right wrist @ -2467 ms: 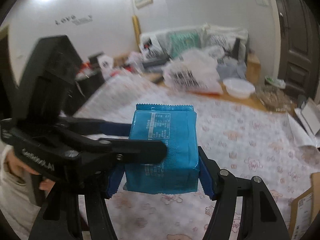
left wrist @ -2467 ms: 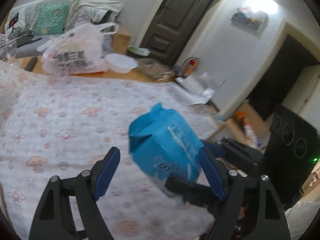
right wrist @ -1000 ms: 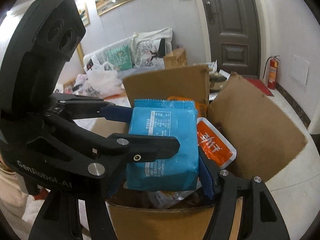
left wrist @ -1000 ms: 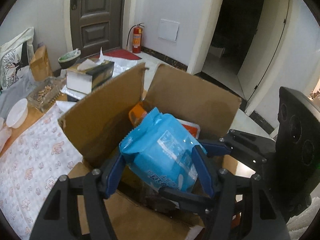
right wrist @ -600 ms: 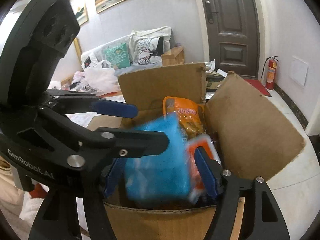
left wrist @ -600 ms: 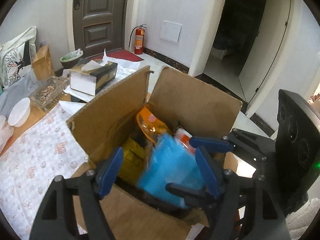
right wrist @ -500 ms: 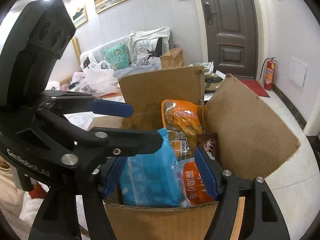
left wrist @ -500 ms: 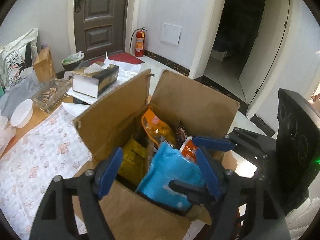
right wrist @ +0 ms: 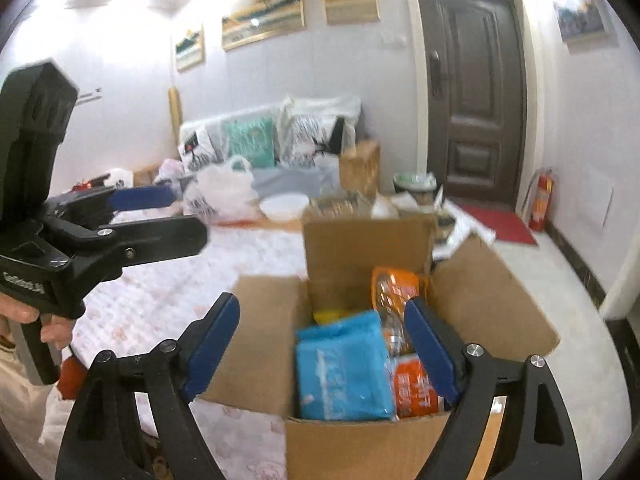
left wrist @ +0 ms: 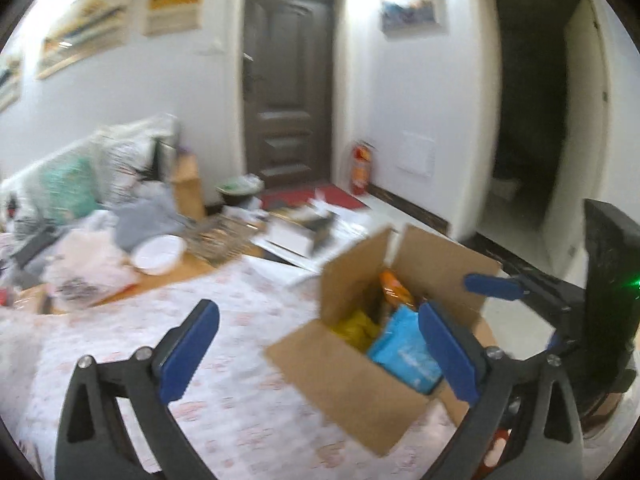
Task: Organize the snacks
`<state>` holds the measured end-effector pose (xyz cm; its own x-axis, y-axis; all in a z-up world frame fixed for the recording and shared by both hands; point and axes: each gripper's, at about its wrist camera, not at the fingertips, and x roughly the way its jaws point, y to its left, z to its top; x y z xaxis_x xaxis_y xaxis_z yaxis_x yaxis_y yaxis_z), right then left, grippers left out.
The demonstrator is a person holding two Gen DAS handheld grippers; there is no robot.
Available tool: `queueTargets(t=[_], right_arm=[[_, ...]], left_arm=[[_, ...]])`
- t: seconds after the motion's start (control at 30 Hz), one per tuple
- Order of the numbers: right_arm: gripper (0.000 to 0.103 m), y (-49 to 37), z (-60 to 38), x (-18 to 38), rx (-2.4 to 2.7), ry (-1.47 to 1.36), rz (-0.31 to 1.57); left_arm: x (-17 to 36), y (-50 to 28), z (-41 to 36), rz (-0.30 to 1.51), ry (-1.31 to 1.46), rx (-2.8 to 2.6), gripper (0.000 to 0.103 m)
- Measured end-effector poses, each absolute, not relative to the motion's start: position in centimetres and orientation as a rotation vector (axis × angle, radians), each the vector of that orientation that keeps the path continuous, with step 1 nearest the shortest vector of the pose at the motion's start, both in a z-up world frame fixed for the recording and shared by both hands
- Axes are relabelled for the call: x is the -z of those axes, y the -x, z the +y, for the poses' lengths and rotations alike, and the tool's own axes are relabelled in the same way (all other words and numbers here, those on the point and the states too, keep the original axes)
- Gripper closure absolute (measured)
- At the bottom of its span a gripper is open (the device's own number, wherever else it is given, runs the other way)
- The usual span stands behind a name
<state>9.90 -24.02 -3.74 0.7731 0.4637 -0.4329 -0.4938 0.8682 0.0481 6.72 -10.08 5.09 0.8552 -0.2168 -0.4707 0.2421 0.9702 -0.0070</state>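
An open cardboard box (right wrist: 492, 300) stands at the table's edge and holds a blue snack pack (right wrist: 344, 368), orange packs (right wrist: 394, 284) and a yellow pack (right wrist: 332, 314). My right gripper (right wrist: 320, 340) is open and empty above the box's near side. My left gripper (left wrist: 316, 344) is open and empty, above the tablecloth left of the box (left wrist: 348, 384). The blue pack (left wrist: 404, 352) also shows in the left wrist view. The left gripper (right wrist: 160, 216) also shows at the left of the right wrist view.
The table has a white cloth with a pink pattern (left wrist: 240, 320). At its far side lie a white plastic bag (right wrist: 220, 196), a white bowl (right wrist: 284, 204) and a wire basket (left wrist: 218, 240). A sofa with cushions (right wrist: 248, 144), a dark door (right wrist: 476, 112) and a fire extinguisher (right wrist: 540, 200) stand beyond.
Both grippers let go of the blue pack, which dropped into the box. Both grippers have since drawn back and up, and the left one has swung left over the table.
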Motion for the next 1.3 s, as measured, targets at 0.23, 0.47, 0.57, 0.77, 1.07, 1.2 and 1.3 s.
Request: queueTargets(t=[0.23, 0.47, 0.57, 0.77, 1.07, 1.2, 1.3], right_arm=[[0.008, -6.6, -22.7, 2.3, -0.572, 0.033, 0.301], [0.000, -5.1, -21.5, 3.3, -0.570, 0.020, 0.261], [0.000, -5.1, -21.1, 3.8, -0.565, 0.024, 0.275], [0.000, -5.4, -21.2, 3.8, -0.556, 0.019, 0.277], [0.000, -5.3, -21.2, 3.8, -0.555, 0.020, 0.276], [0.000, -5.3, -21.2, 3.8, -0.554, 0.022, 0.276], [0.000, -5.3, -21.2, 3.8, -0.555, 0.023, 0.276]], left_arm=[[-4.9, -2.7, -6.3, 0.409, 0.003, 0.039, 0.003], [-2.2, -2.5, -4.2, 0.432, 0.057, -0.014, 0.003], [-1.4, -3.0, -3.9, 0.443, 0.064, -0.016, 0.003], [-1.1, -3.2, -4.1, 0.448, 0.057, -0.014, 0.003], [-1.0, -3.3, -4.2, 0.450, 0.053, -0.013, 0.003], [-1.0, -3.2, -4.1, 0.450, 0.055, -0.012, 0.003], [-0.8, -3.3, -4.1, 0.452, 0.055, -0.011, 0.003]])
